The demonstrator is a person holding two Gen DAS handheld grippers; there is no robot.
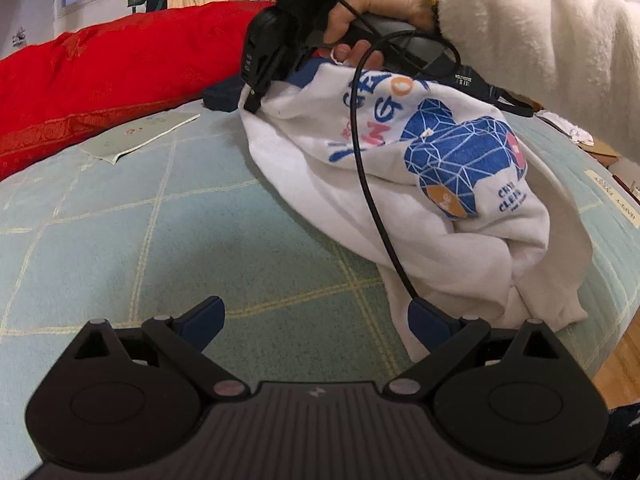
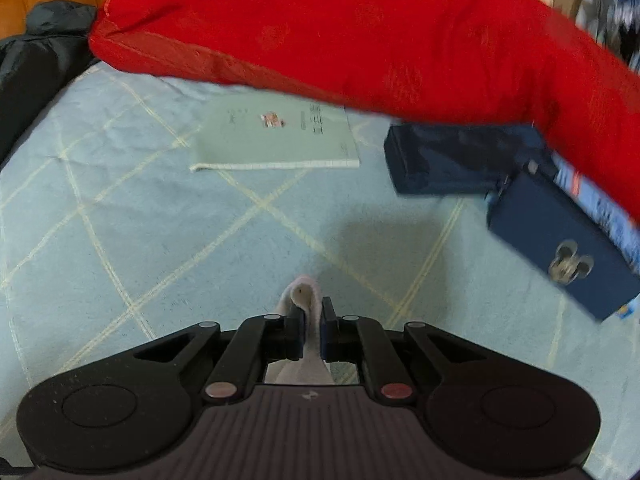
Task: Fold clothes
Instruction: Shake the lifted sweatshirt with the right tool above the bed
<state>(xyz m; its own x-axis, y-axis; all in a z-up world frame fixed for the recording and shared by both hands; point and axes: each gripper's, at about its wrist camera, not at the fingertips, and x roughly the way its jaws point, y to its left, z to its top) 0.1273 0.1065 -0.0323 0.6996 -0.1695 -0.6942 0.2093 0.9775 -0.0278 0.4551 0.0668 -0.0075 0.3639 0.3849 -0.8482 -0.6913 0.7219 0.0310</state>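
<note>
A white sweatshirt [image 1: 420, 216] with a blue geometric print lies bunched on the pale green checked bed cover [image 1: 160, 240], its far end lifted. My right gripper [image 1: 256, 96], held by a hand in a fluffy white sleeve, is shut on a fold of that white cloth. In the right wrist view the same gripper [image 2: 311, 312] pinches a tab of white fabric [image 2: 304, 294] between its blue pads. My left gripper [image 1: 316, 322] hangs open low over the bed cover, its right pad [image 1: 430, 326] at the sweatshirt's near hem. A black cable crosses the print.
A big red pillow [image 2: 360, 32] lies along the back of the bed. A thin pale booklet [image 2: 276, 136] rests in front of it. Two folded dark blue garments [image 2: 460, 160] lie at the right. A dark jacket [image 2: 36, 48] sits at the far left. Wooden floor [image 1: 620, 364] shows beyond the bed edge.
</note>
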